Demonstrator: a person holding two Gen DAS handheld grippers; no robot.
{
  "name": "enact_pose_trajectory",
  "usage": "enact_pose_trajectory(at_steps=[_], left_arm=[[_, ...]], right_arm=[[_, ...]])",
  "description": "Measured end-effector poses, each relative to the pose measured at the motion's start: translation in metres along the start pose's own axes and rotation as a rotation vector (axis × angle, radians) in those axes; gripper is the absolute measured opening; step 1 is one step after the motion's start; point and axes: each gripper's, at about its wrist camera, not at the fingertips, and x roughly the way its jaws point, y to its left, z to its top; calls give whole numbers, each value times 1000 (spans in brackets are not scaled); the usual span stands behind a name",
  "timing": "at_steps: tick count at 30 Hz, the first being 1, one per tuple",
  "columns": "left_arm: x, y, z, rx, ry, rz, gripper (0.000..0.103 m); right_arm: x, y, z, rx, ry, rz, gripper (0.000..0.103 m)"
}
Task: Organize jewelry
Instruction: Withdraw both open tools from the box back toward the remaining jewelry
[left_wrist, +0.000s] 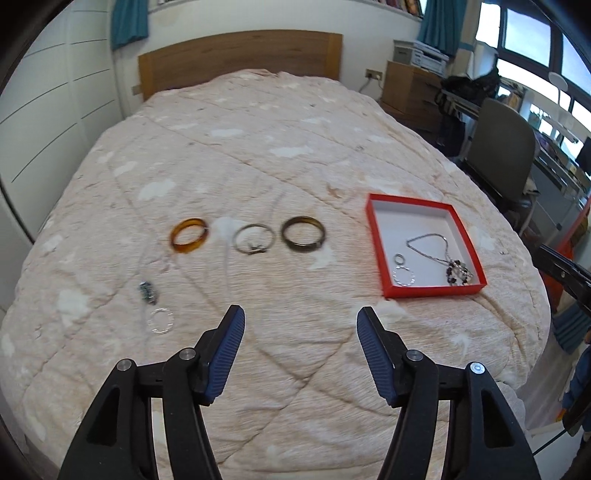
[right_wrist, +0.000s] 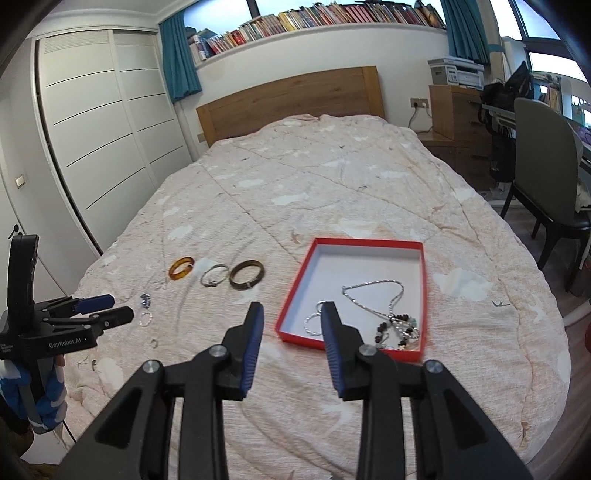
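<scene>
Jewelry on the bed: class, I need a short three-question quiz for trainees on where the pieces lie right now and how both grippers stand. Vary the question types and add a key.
1. True or false: the amber bangle lies inside the red box.
2. Multiple choice: which piece is already in the red box? A) the beaded necklace B) the dark bangle C) the thin silver bangle
3. Fill in: the left gripper and the right gripper both hold ____.

Key: 1 false, it lies on the quilt in a row with the other two bangles; 2 A; 3 nothing, the jaws of both stand open above the bed.
</scene>
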Motion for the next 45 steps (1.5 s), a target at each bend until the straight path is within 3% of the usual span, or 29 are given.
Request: enact_pose_trajectory(at_steps=[5,12,20,31,45], left_arm=[[-34,36,-14,-38,-43,63,72],[-83,87,-37,-95,-127,141,73],[-103,126,-60,-139,-130,177,73],[-87,151,-75,-188,-97,202,75],[-19,172,-72,-232,-16,196,75]], right_arm=[[-21,26,2,-34,-34,14,31],[-41,67,3,-100,-63,50,31],[-43,110,-1,-167,-57,104,31],[-15,141,-13,-212,-6,155,31],[67,139,-22,-189,117,191,31]])
